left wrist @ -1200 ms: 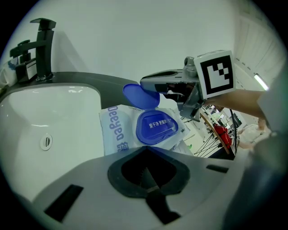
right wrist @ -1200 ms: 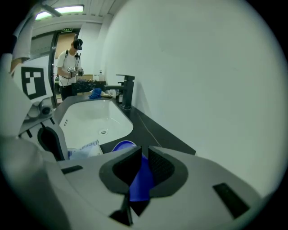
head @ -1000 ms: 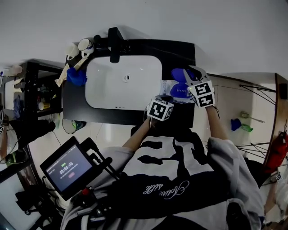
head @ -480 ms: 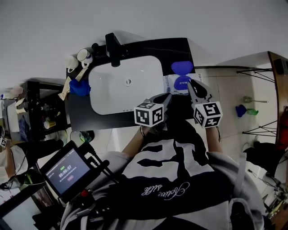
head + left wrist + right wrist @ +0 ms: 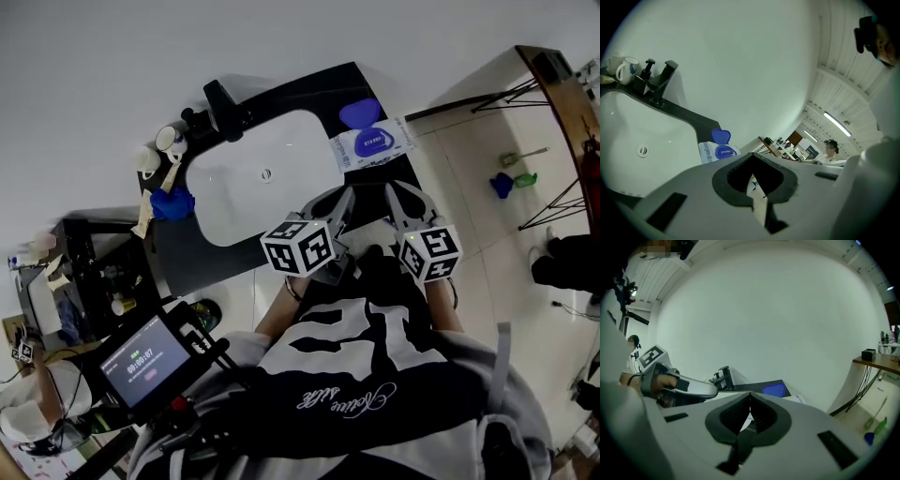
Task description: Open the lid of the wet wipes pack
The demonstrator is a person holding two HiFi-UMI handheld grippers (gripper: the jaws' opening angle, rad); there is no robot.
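The wet wipes pack (image 5: 371, 145) lies on the black counter to the right of the sink, its blue lid (image 5: 360, 113) flipped up and open. My left gripper (image 5: 345, 195) and right gripper (image 5: 392, 187) hover side by side near my body, both short of the pack and touching nothing. Both are shut and empty. From the left gripper view the pack (image 5: 716, 151) and raised lid (image 5: 721, 136) sit beyond the left gripper (image 5: 752, 155). The right gripper (image 5: 750, 393) view shows the lid (image 5: 774, 390) past its jaws.
A white sink basin (image 5: 253, 173) with a black faucet (image 5: 221, 99) fills the counter's middle. Cups (image 5: 169, 141) and a blue object (image 5: 174, 202) stand at its left. A screen device (image 5: 141, 361) sits low left; a wooden table (image 5: 553, 66) is far right.
Both grippers have drawn back from the pack toward my body. The lid stays open. The head view has swung round.
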